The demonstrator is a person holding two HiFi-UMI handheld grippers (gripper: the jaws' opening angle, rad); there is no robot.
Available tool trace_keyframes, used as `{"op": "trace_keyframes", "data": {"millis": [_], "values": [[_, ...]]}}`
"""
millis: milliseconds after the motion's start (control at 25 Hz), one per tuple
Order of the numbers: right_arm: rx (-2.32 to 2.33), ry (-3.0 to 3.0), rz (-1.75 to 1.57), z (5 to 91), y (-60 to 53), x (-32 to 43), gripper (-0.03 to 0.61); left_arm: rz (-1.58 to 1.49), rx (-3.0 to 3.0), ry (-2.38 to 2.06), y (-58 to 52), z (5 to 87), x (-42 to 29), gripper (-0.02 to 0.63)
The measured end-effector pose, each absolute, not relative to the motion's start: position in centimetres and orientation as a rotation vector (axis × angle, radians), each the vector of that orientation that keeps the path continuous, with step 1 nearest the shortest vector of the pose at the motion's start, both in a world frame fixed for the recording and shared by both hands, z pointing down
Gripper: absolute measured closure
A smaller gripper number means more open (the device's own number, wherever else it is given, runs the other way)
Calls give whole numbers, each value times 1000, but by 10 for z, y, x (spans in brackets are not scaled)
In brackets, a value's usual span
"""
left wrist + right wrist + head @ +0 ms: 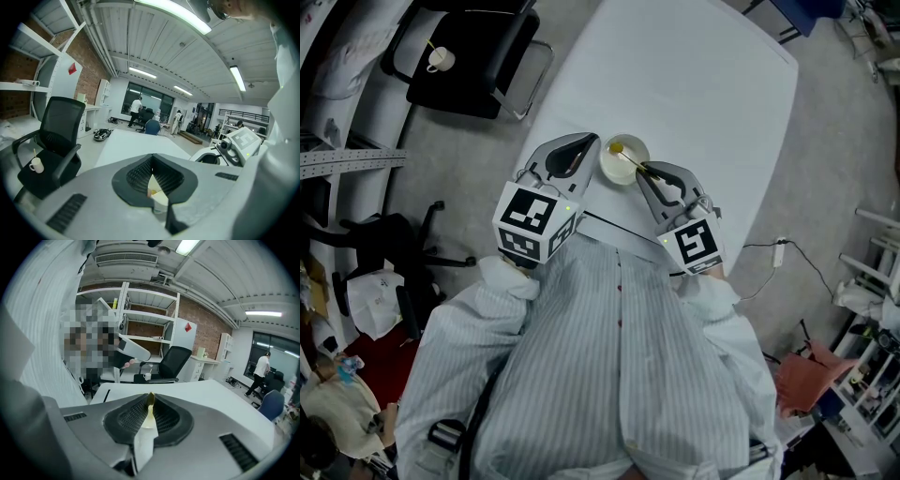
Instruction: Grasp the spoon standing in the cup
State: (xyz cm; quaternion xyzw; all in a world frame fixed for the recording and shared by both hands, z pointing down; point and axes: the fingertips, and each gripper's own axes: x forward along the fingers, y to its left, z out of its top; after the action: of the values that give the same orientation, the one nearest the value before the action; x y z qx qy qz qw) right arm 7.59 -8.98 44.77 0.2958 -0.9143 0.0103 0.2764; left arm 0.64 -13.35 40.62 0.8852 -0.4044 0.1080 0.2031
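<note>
Well to the left of the cup point(623, 176), off the white table point(694, 84), a black chair point(473, 61) carries a small mug point(441, 58) on its seat. Just left of the cup, the left gripper point(594, 141) reaches in with its tips at the cup's upper-left rim; whether they touch it cannot be told. In the left gripper view its jaws meet at the tips with nothing pinched, and the cup shows only through the gap behind them. The cup itself stands upright on the table, pale inside. The spoon point(628, 159) leans in it, its yellow bowl toward the cup's left side and its dark handle slanting out over the cup's right rim. Just right of the cup, the right gripper point(648, 172) has its jaws drawn narrow onto that handle, whose olive end pokes up between the tips in the right gripper view. Farther right of the cup, past the table's edge, a thin cable point(769, 248) runs over the floor
</note>
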Motion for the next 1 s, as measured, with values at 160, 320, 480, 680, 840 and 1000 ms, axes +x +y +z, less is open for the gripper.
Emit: {"op": "trace_keyframes", "data": {"millis": [160, 320, 480, 680, 840, 1000], "values": [[812, -2477, 36, 436, -95, 73, 549, 293, 2474, -1130, -137, 403, 5, 605], [829, -2507, 42, 422, -97, 69, 566, 282, 2474, -1136, -140, 400, 3, 606], [856, -2550, 53, 406, -98, 68, 566, 273, 2478, -1134, -142, 398, 1, 606], [901, -2629, 37, 375, -103, 66, 566, 267, 2496, -1119, -144, 392, 4, 606], [950, -2668, 17, 351, -105, 67, 566, 259, 2513, -1111, -144, 388, 7, 605], [1025, -2691, 3, 327, -109, 73, 566, 241, 2540, -1094, -146, 379, 13, 604]]}}
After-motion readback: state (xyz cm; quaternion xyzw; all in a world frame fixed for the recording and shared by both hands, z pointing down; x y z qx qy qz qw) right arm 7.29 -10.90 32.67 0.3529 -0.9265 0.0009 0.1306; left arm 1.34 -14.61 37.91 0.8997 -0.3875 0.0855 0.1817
